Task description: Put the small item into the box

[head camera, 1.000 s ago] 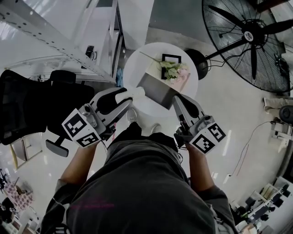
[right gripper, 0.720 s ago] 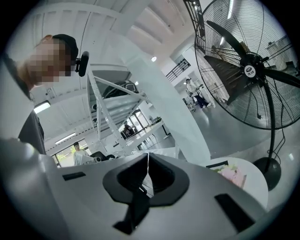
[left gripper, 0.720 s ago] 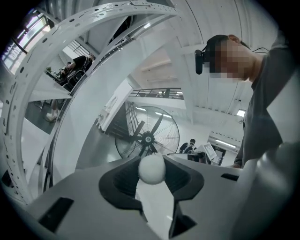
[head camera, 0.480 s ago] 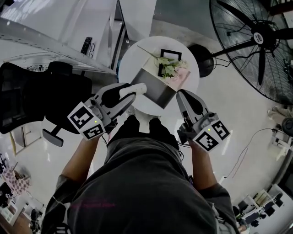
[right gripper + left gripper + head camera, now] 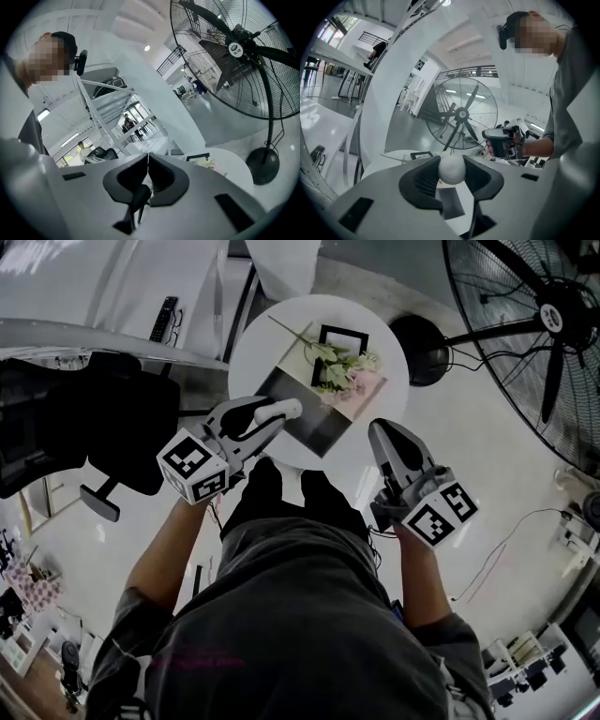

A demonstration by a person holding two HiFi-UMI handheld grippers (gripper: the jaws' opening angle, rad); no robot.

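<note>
**Head view.** Over the last second you have brought the left tongs (image 5: 277, 414) up and in. The small item (image 5: 291, 408), a white rounded piece clamped at their tips, was short of the box (image 5: 314, 427) and now sits over its left edge. The grey box lies on the round white bench (image 5: 251, 345) with the flowers (image 5: 342, 367) and a black frame (image 5: 339, 337) just behind it. Your right tongs (image 5: 378, 430) have hardly shifted against the box. They hang off its right side, clear of it.

**Left gripper view.** The pads are set fairly wide and press on either side of the small item (image 5: 451, 169). The grip has not loosened, so the item is carried and not yet released. The open box (image 5: 451, 202) shows directly beneath it, which suggests you are nearly lined up for the drop.

**Right gripper view.** The right tongs (image 5: 147, 161) are pressed together with nothing between them, idle, with the bench (image 5: 227, 164) ahead.

My reading is that the carry is almost done. A little further over the opening, and lower, before letting go should keep a round piece from rolling off the edge.
</note>
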